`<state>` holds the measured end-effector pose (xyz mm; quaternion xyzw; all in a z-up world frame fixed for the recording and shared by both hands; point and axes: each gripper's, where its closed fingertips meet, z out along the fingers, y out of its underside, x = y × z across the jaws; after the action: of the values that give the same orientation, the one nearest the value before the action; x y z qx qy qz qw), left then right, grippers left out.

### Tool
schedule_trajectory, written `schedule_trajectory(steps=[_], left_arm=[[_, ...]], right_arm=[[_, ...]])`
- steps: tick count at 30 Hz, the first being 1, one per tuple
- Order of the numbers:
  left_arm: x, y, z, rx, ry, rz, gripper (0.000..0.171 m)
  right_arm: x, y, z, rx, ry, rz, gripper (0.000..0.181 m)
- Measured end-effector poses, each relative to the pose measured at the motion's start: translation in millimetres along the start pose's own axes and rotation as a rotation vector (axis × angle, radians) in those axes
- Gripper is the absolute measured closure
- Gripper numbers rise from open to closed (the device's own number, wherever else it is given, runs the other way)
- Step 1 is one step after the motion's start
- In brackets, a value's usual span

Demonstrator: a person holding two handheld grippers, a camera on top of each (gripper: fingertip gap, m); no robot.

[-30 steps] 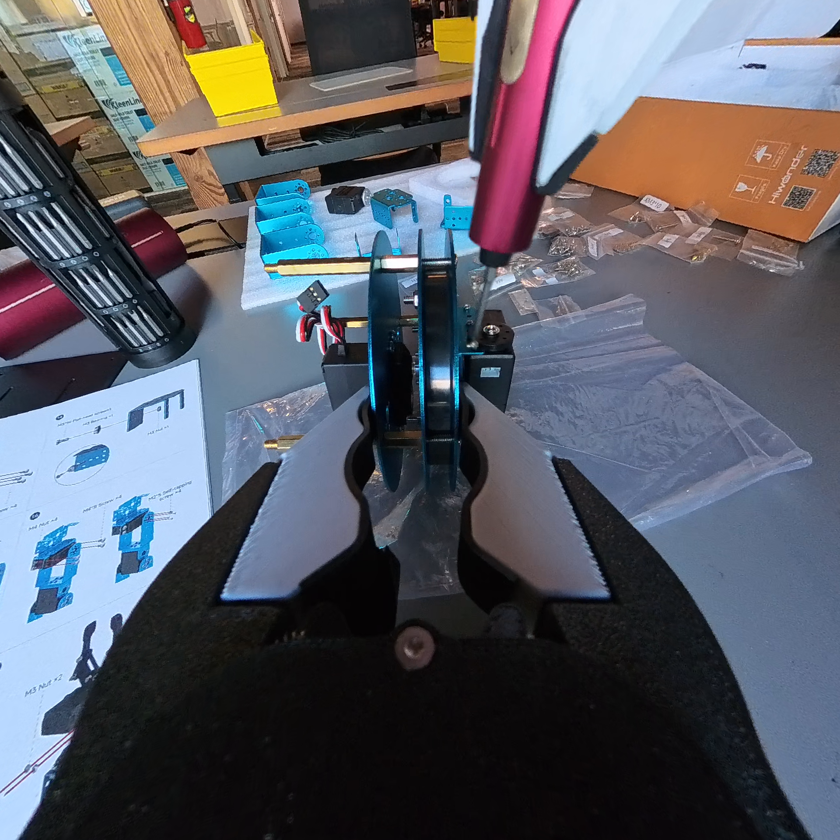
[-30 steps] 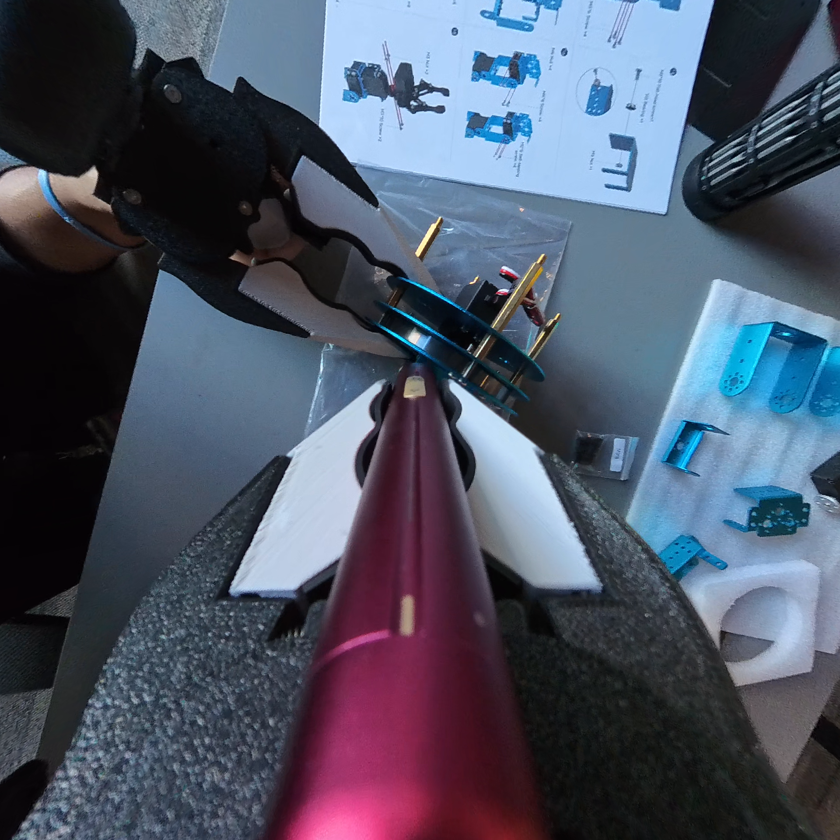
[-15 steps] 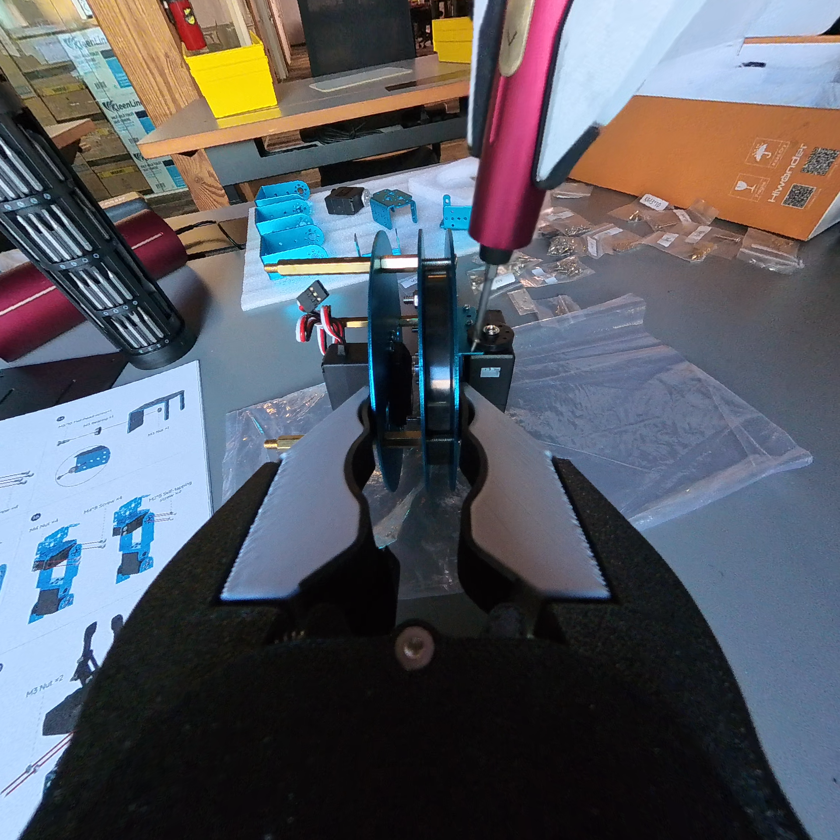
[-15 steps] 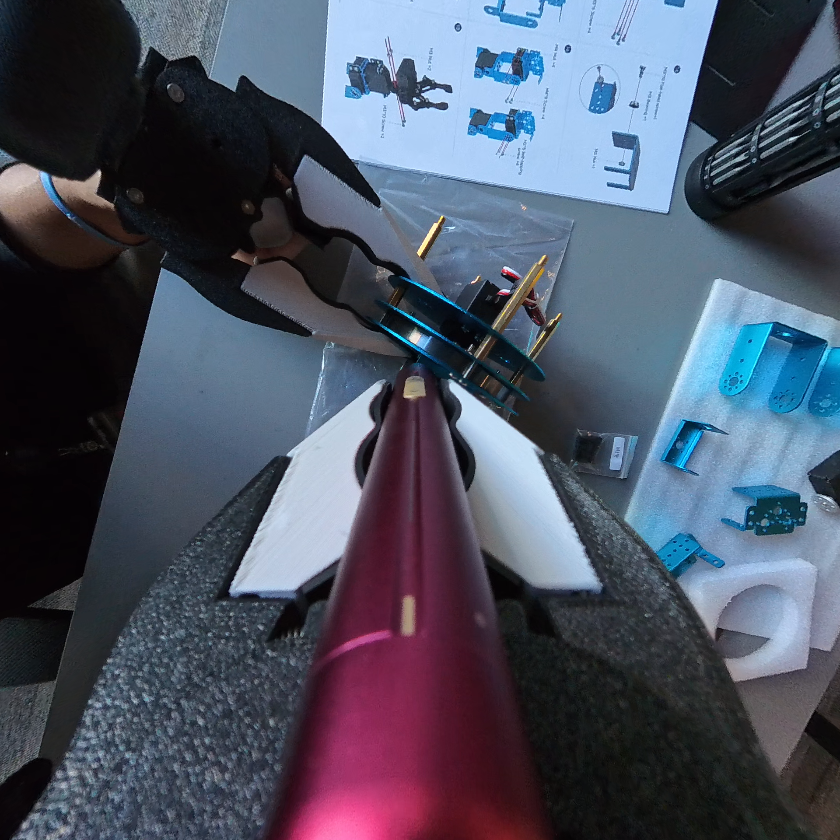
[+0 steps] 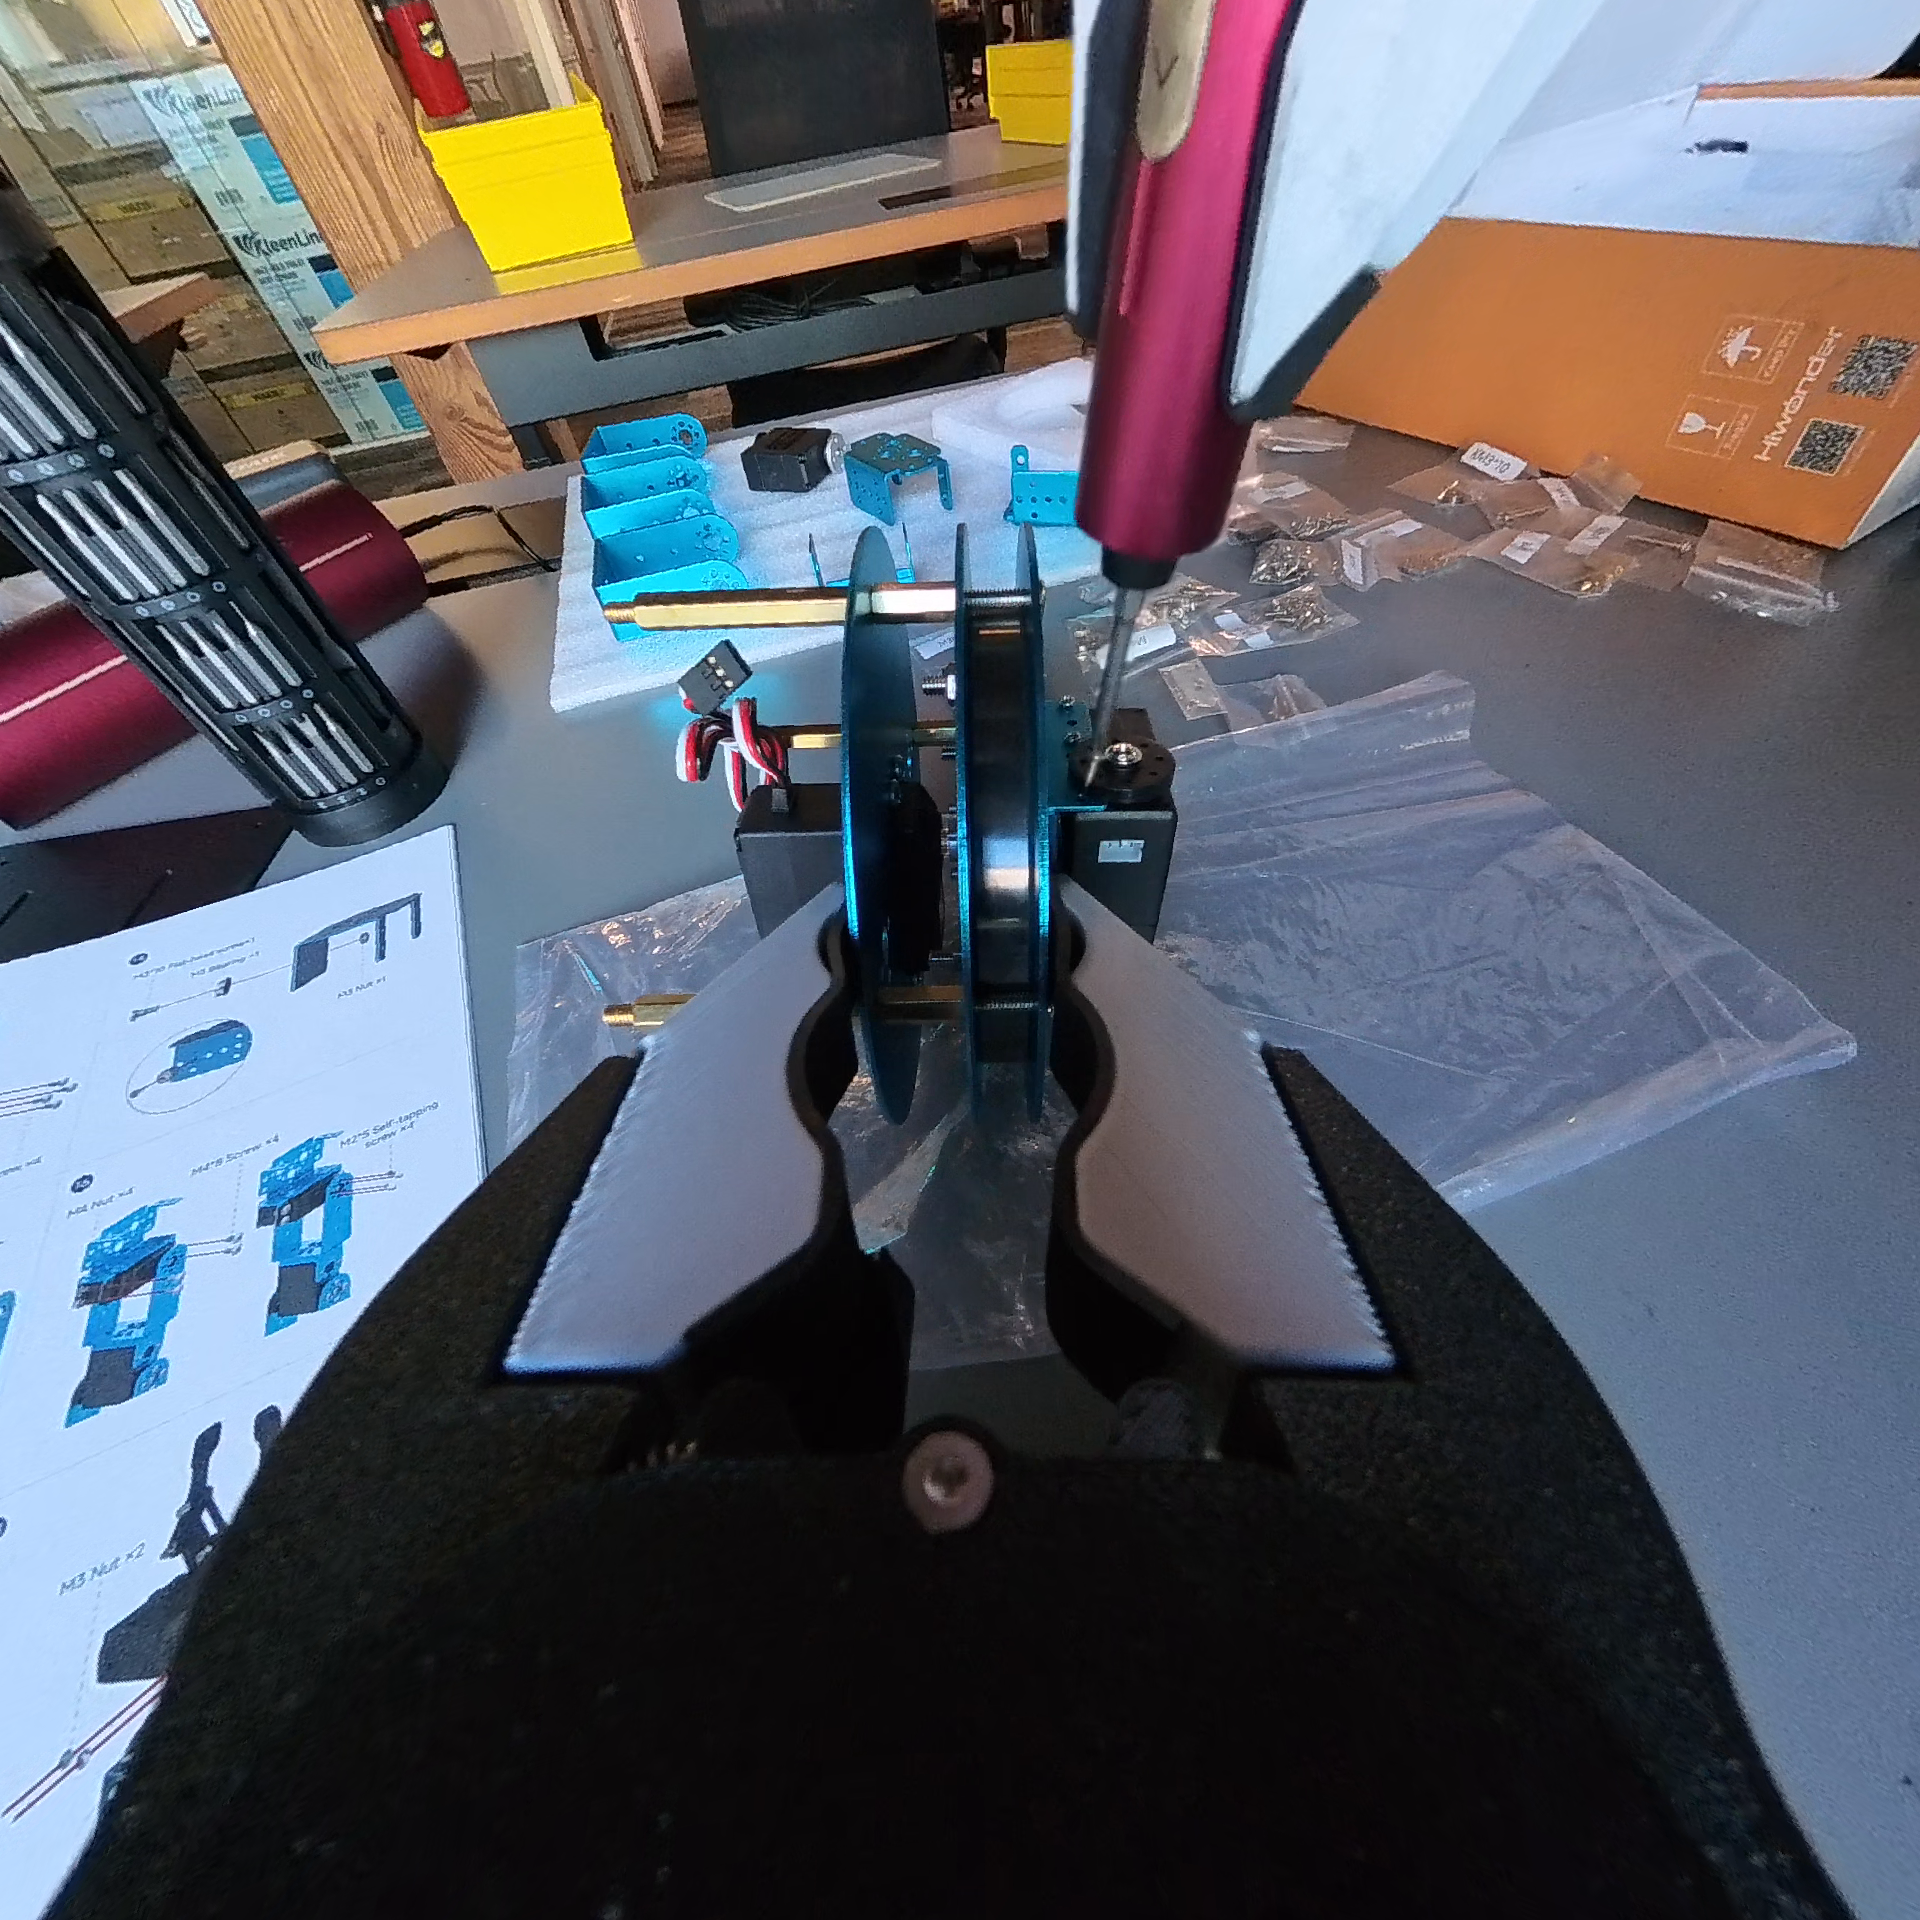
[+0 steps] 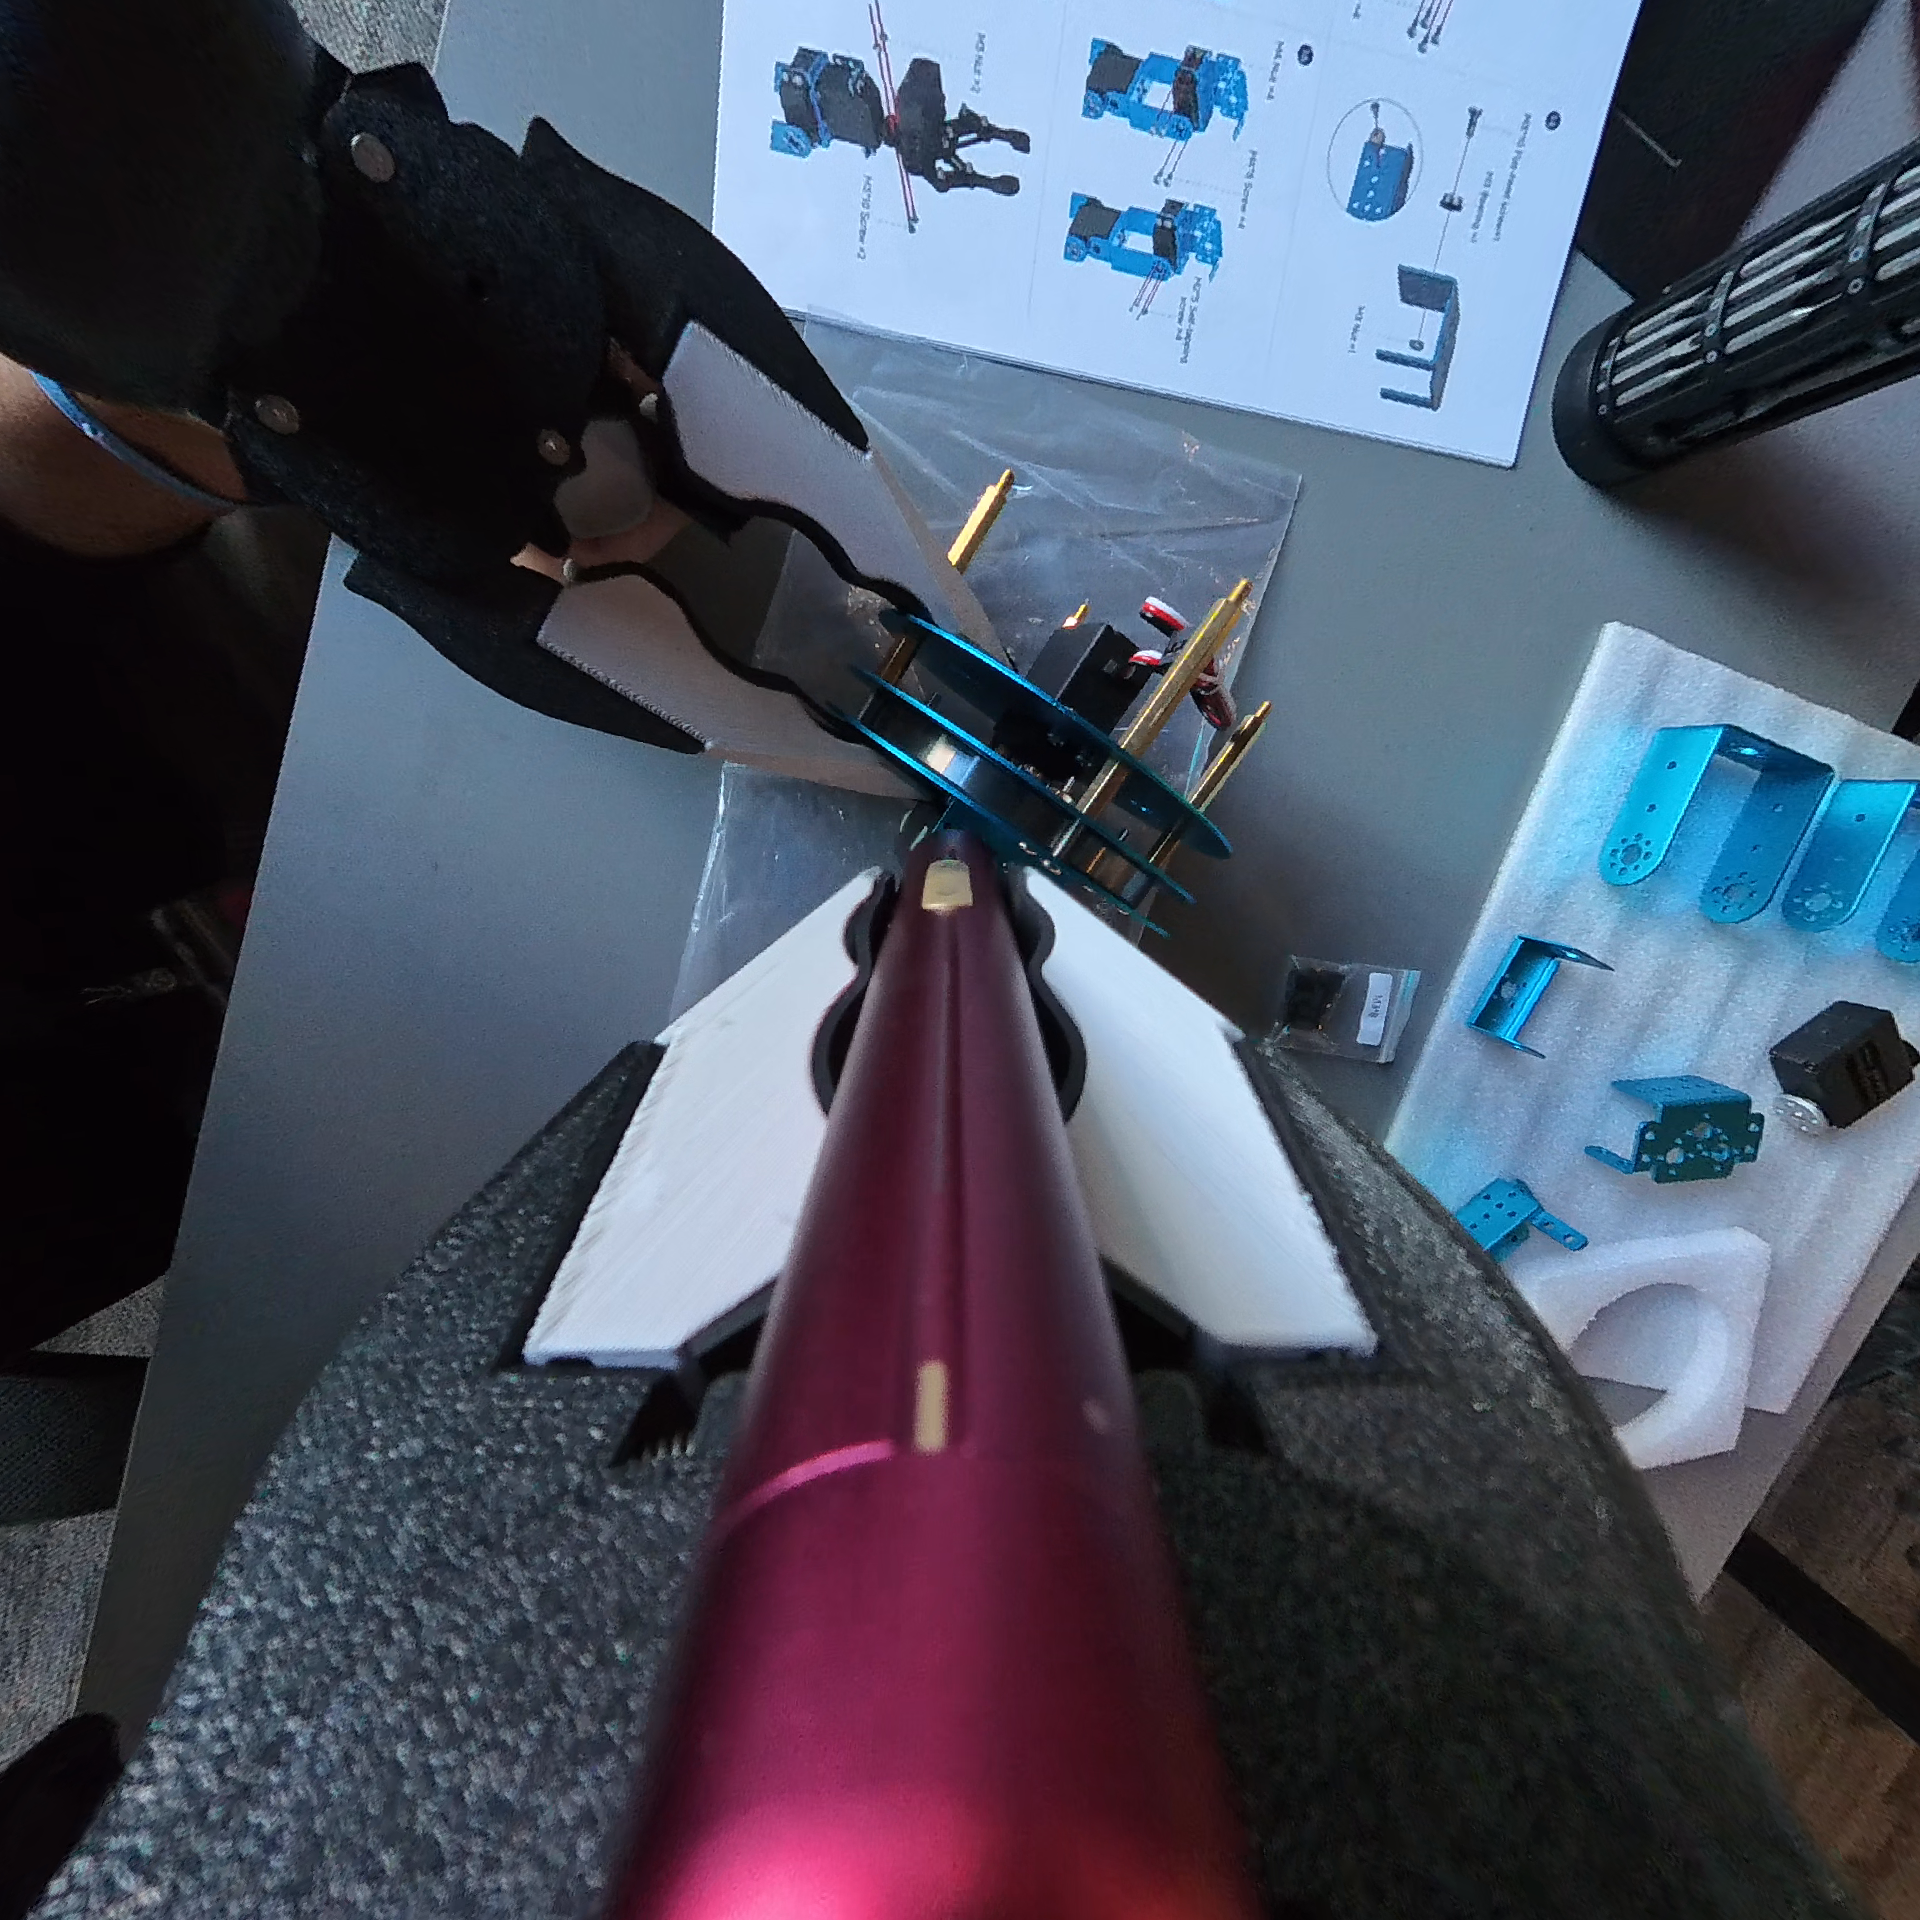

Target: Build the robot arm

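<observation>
My left gripper is clenched on the blue disc assembly, holding its discs on edge above a clear plastic bag. My right gripper grips the magenta screwdriver, whose bit rests on a screw atop the black servo. An instruction sheet lies left; blue brackets sit on white foam.

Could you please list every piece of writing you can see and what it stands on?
I won't quote any wording; these bear print:
White instruction sheet: small captions.
Orange cardboard box: printed symbols, square codes.
Small screw bags: tiny labels.
Window posters: blurred.
</observation>
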<state>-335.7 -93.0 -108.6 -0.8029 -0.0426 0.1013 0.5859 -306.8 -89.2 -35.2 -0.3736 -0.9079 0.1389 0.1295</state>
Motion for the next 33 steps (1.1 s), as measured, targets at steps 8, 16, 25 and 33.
schedule_trajectory(steps=[8, 16, 25, 33], left_arm=[[0, 0, 0, 0.000, -0.001, 0.003, 0.139], [0, 0, 0, 0.000, 0.001, 0.002, 0.139], [0, 0, 0, 0.000, 0.005, -0.004, 0.139], [0, 0, 0, 0.001, 0.004, 0.000, 0.139]], right_arm=[[-2, -3, 3, -0.040, 0.019, -0.035, 0.160], [-5, -8, 4, -0.087, 0.067, -0.161, 0.160], [-19, -11, 0, -0.102, 0.123, -0.589, 0.160], [-21, -9, 3, -0.176, 0.124, -0.602, 0.160]])
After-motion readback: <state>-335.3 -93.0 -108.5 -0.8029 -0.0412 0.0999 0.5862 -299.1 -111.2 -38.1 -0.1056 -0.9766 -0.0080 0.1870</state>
